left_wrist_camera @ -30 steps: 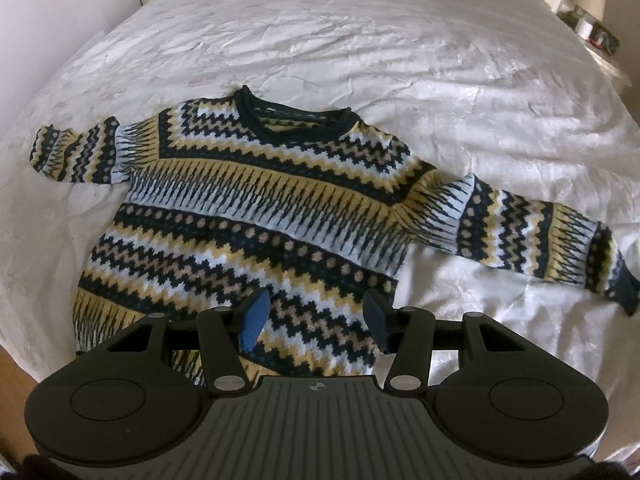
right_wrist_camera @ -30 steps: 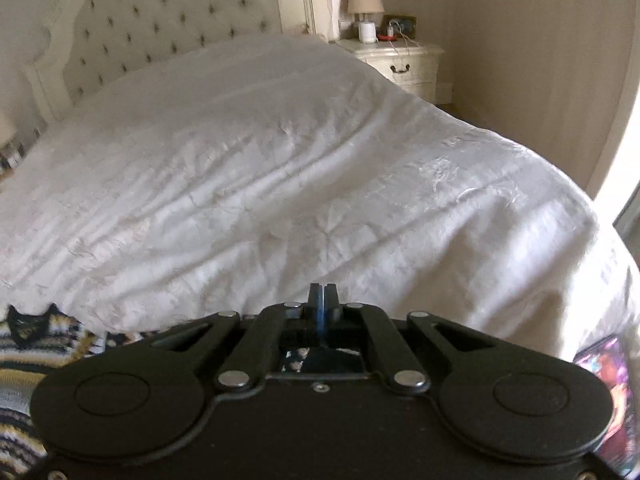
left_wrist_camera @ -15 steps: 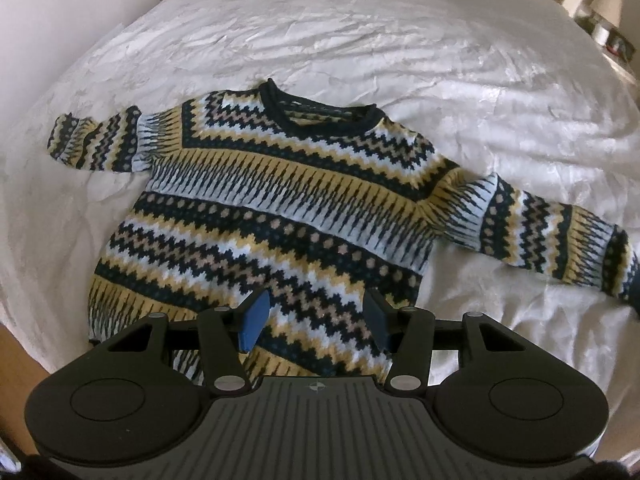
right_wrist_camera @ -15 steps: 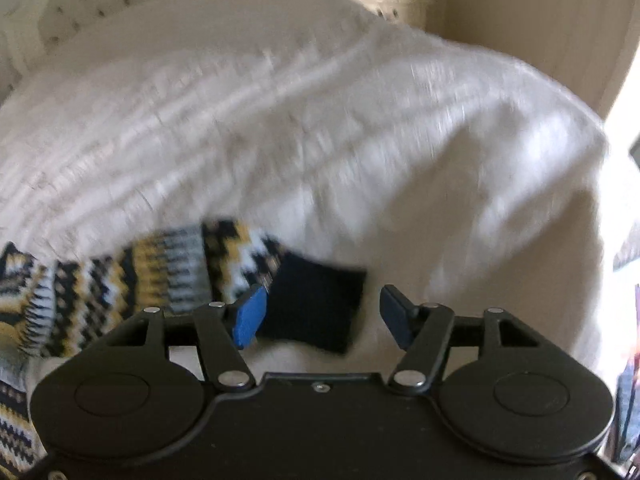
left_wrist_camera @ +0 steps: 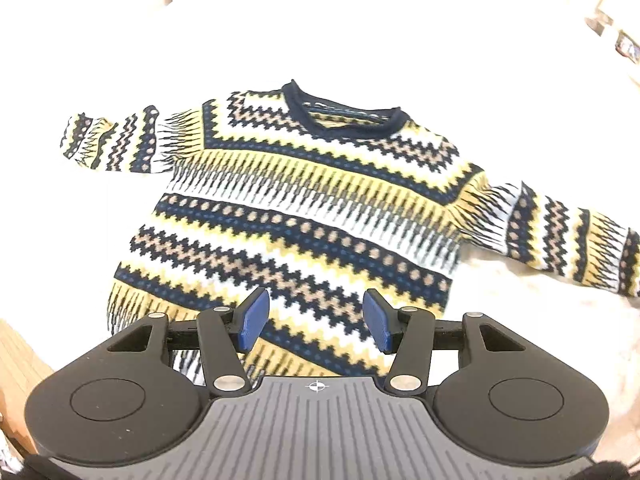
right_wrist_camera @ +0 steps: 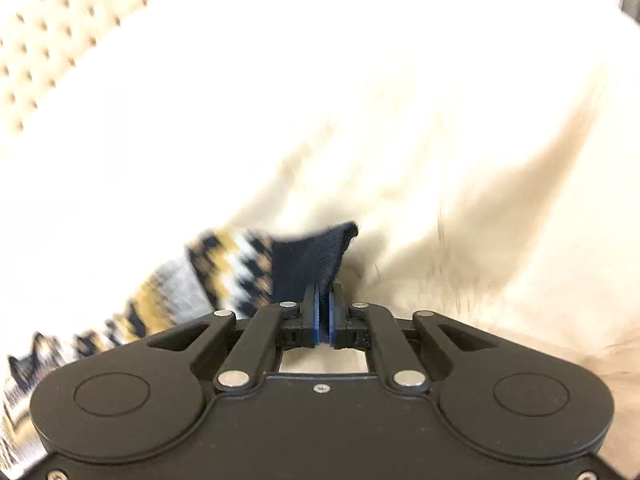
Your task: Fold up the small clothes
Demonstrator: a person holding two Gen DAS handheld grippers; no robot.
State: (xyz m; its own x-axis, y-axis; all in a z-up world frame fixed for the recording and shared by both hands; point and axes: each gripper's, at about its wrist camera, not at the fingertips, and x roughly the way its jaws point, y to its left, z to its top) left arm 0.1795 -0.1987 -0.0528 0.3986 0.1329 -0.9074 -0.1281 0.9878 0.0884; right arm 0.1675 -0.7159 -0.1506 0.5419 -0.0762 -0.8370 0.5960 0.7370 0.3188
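L view only: whole sweater (left_wrist_camera: pixel 304 216) flat on white bed (left_wrist_camera: pixel 360 32), collar at 12, sleeves at 9 & 3; left gripper (left_wrist_camera: pixel 316 322) released above hem. R view only: right gripper (right_wrist_camera: pixel 322 316) clenched on navy cuff (right_wrist_camera: pixel 310 258).

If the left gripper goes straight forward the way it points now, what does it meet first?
Probably the lower front of the patterned sweater, near its hem, seen between the open left gripper; depth is unclear.
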